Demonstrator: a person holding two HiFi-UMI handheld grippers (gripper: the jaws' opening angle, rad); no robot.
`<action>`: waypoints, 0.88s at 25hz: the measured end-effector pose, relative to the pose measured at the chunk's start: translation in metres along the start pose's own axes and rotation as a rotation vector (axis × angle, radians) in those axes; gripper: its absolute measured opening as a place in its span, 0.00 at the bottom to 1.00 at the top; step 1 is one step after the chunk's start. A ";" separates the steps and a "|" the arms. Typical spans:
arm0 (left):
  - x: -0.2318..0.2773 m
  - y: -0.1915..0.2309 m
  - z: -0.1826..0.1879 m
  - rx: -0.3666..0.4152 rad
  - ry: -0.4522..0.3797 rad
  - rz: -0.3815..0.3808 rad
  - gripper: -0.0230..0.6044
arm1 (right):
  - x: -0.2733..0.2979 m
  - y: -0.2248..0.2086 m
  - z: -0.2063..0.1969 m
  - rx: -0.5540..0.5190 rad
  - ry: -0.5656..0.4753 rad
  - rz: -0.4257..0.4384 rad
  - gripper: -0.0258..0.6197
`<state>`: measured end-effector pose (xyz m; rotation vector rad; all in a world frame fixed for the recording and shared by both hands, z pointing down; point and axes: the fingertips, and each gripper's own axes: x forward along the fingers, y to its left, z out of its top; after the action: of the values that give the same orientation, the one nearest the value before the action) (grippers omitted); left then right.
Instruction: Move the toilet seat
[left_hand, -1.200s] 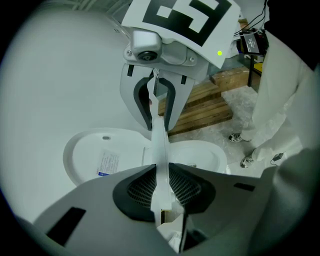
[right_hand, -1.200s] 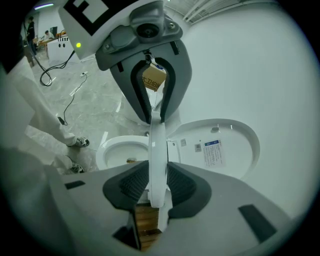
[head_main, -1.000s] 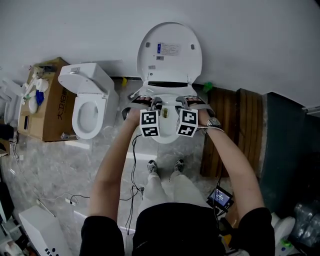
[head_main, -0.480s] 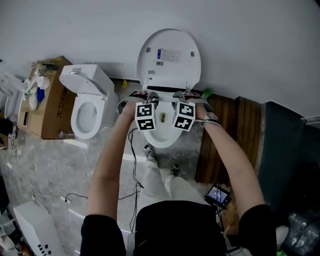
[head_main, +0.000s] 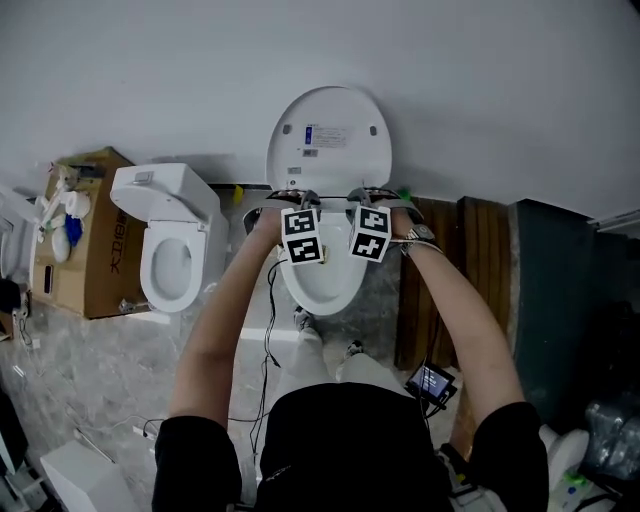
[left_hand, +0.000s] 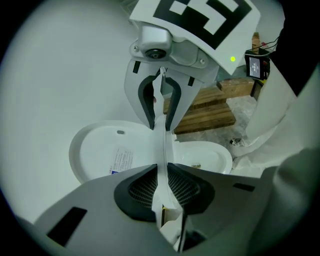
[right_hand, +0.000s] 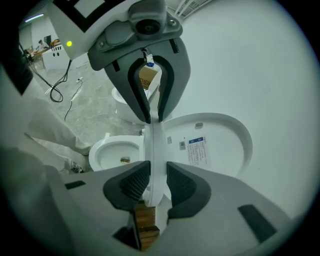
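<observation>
Seat (left_hand: 161, 145), white and thin edge-on, sits pinched in left gripper (left_hand: 162, 192) and right gripper (right_hand: 153, 185).

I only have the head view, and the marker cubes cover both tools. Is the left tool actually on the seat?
Observer: Yes. In the left gripper view, the left tool has both pads pressed on the toilet seat, which runs edge-on between them.
Operator: And the right one?
Observer: The right tool is clamped on the same seat, one pad on each face.
Operator: Anything in the bowl?
Observer: The right gripper view shows a small yellowish-brown item at the bottom of the bowl. I cannot tell what it is.
</observation>
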<state>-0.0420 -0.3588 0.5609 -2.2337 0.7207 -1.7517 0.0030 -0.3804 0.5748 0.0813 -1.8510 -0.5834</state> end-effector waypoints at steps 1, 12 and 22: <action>0.001 0.004 0.000 0.008 0.004 0.007 0.15 | 0.001 -0.004 0.000 0.005 0.005 -0.001 0.22; 0.007 0.043 -0.002 0.003 -0.052 0.015 0.14 | 0.007 -0.042 -0.004 0.037 0.064 -0.010 0.22; 0.019 0.080 -0.005 -0.010 -0.017 -0.043 0.14 | 0.015 -0.081 -0.004 0.045 0.033 0.004 0.22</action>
<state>-0.0631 -0.4359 0.5426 -2.2845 0.6851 -1.7493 -0.0172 -0.4580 0.5540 0.1161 -1.8319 -0.5345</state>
